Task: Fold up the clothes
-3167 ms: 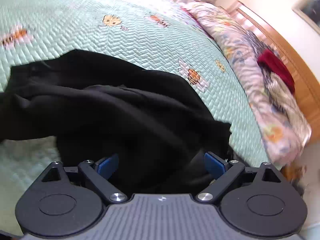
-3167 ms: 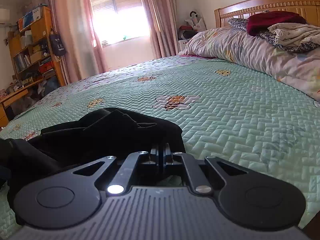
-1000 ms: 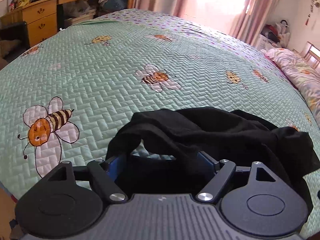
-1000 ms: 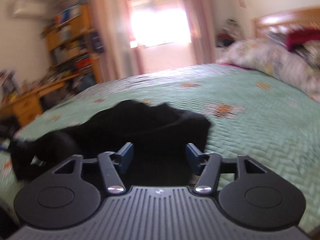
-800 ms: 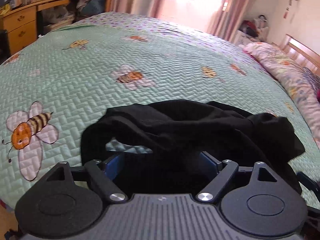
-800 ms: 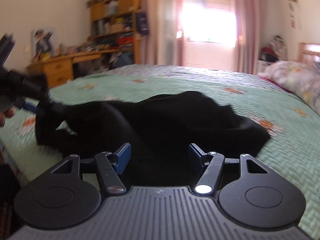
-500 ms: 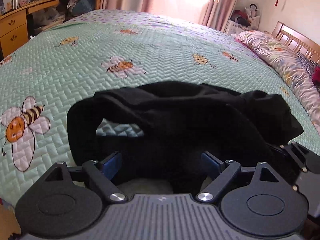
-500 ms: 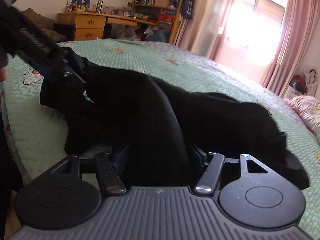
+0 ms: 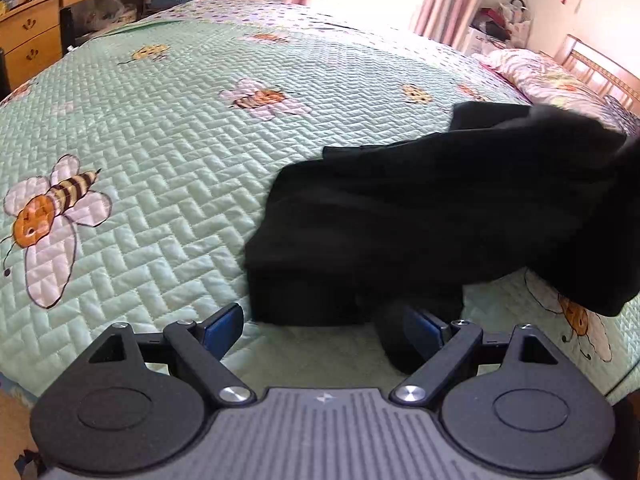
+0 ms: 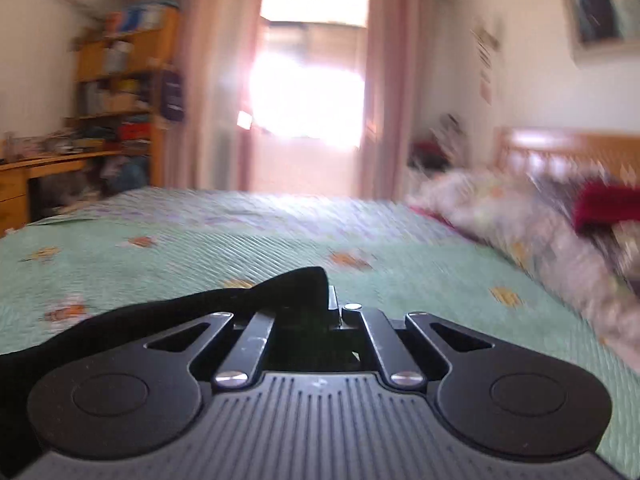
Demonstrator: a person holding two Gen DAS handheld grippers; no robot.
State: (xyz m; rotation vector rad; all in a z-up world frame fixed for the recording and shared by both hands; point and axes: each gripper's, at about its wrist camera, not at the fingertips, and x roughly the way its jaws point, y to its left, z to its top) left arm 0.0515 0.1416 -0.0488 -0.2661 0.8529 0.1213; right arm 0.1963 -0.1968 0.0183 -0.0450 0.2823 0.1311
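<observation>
1. Black garment (image 9: pixel 420 216) is bunched on the mint quilted bedspread (image 9: pixel 168 152), at the near right part of the bed in the left wrist view. Its near edge lies just ahead of the left gripper, and its right end lifts off the quilt toward the right edge of the view.
2. Left gripper (image 9: pixel 324 326): jaws spread wide and released, gripping nothing. The left blue pad (image 9: pixel 224 322) sits over bare quilt. The right blue pad (image 9: pixel 424 330) is up against a dark fold of the garment, but with no pinch.
3. Right gripper (image 10: pixel 334 304): jaws have just snapped shut and are clenched on a corner of the black garment (image 10: pixel 296 284). The cloth peaks at the tips and drapes away to the left across the gripper body.
4. The right wrist view is heavily motion-blurred, so detail beyond the gripper is soft.
5. Bedspread print: bee-on-flower motifs. A large one (image 9: pixel 52 208) is at near left and a smaller one (image 9: pixel 260 98) is mid-bed.
6. Far right of the bed: a floral duvet (image 10: pixel 520 216) is heaped along the wooden headboard (image 10: pixel 560 152), with something dark red (image 10: pixel 604 202) on top. It is too blurred to identify.
7. Far side of the room: a bright window with pink curtains (image 10: pixel 384 80). At far left are a wooden desk with drawers (image 9: pixel 32 40) and cluttered shelving (image 10: pixel 124 80).
</observation>
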